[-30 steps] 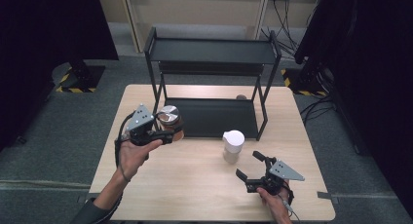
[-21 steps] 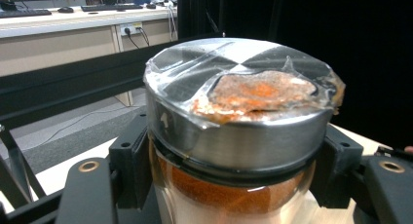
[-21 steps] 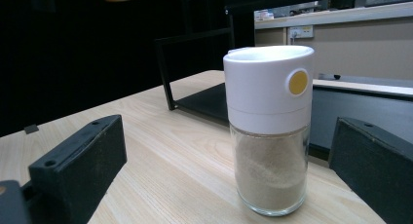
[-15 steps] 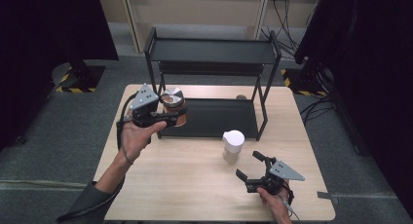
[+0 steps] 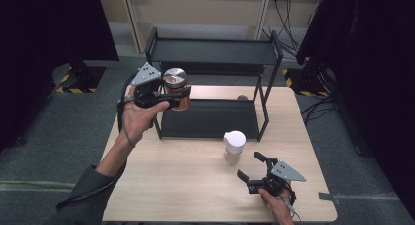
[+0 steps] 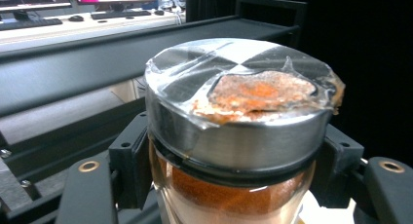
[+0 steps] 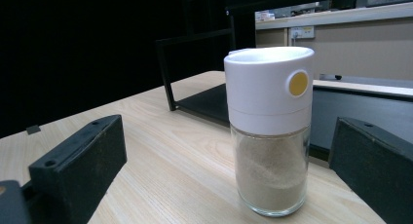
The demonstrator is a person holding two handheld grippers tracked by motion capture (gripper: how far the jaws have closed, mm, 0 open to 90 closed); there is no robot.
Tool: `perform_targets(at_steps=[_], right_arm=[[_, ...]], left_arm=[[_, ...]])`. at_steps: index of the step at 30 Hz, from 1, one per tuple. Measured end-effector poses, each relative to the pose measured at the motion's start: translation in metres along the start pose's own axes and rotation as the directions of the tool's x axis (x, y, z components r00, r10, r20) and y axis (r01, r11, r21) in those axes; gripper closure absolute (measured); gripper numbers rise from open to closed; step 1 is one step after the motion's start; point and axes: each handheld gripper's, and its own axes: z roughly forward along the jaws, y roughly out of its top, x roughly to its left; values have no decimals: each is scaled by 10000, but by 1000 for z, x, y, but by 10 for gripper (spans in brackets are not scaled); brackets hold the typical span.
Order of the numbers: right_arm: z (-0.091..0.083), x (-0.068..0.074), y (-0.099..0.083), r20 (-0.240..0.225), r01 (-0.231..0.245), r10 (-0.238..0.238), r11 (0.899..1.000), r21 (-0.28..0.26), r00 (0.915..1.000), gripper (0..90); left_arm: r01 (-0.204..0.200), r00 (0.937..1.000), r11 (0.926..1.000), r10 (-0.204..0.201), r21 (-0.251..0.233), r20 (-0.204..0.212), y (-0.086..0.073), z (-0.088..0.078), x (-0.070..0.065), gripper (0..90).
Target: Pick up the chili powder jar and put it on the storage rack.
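left jaws clamp spice jar (image 6: 234, 151) | right jaws wide, shaker (image 7: 269, 131) between

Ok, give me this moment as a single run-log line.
left gripper: shut on spice jar, held up by shelf rack | right gripper: open, facing white-capped shaker on table

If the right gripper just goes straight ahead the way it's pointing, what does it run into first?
Most likely the white-capped shaker jar. It stands upright on the table, right ahead of the open right gripper and roughly centred between its jaws. The black rack lies beyond it.
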Motion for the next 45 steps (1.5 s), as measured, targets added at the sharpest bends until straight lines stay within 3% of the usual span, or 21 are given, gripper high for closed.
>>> perform_targets(at_steps=[21, 34, 35, 36, 45], right_arm=[[0, 0, 0, -58, -19, 20, 10000, 20, 10000, 7], [0, -1, 0, -130, -15, 15, 10000, 12, 9999, 7], [0, -1, 0, -142, -16, 16, 10000, 7, 9999, 7], [0, -1, 0, -148, -21, 21, 10000, 7, 9999, 7], [0, -1, 0, -190, -41, 41, 10000, -8, 9998, 7]], left_arm=[[214, 9965, 9998, -210, 41, -805, 57, 15, 11, 307], [172, 9904, 9998, -153, 130, -1376, 89, 37, 9, 307], [-41, 9909, 10000, 41, 9, -1343, 88, 40, 13, 308], [312, 9884, 9995, -302, 40, -1486, 90, 42, 10, 307], [498, 9758, 9987, -518, -148, -2124, 92, 59, 16, 308]])
